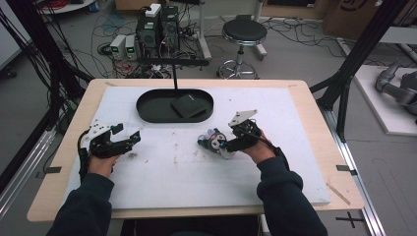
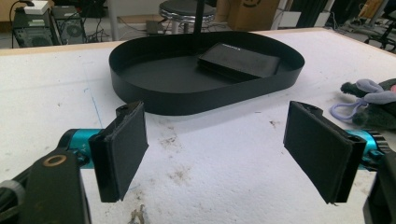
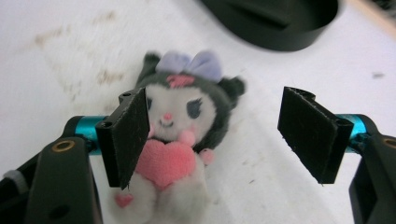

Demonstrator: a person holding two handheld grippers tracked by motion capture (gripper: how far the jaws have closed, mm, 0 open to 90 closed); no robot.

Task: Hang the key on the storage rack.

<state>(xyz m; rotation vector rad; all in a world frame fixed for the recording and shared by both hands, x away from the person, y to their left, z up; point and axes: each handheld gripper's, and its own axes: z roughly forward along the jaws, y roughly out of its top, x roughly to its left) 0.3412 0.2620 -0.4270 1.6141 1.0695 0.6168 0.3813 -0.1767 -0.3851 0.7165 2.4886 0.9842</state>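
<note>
One plush toy (image 1: 215, 141) and one oval black tray (image 1: 147, 112). One flat black pouch (image 1: 188, 105) in the tray. Two grippers: left (image 1: 129, 137), right (image 1: 231, 138).

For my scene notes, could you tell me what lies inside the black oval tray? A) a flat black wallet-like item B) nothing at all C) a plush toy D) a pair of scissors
A: a flat black wallet-like item lies in the black oval tray; the plush toy is on the table outside it.

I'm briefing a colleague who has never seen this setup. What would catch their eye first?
Probably the small plush doll with a lilac bow and pink heart, lying on the white table cover between the open right tongs. Behind it sits the black oval tray holding a flat black wallet-like case. The left tongs are open over bare, stained cover.
</note>
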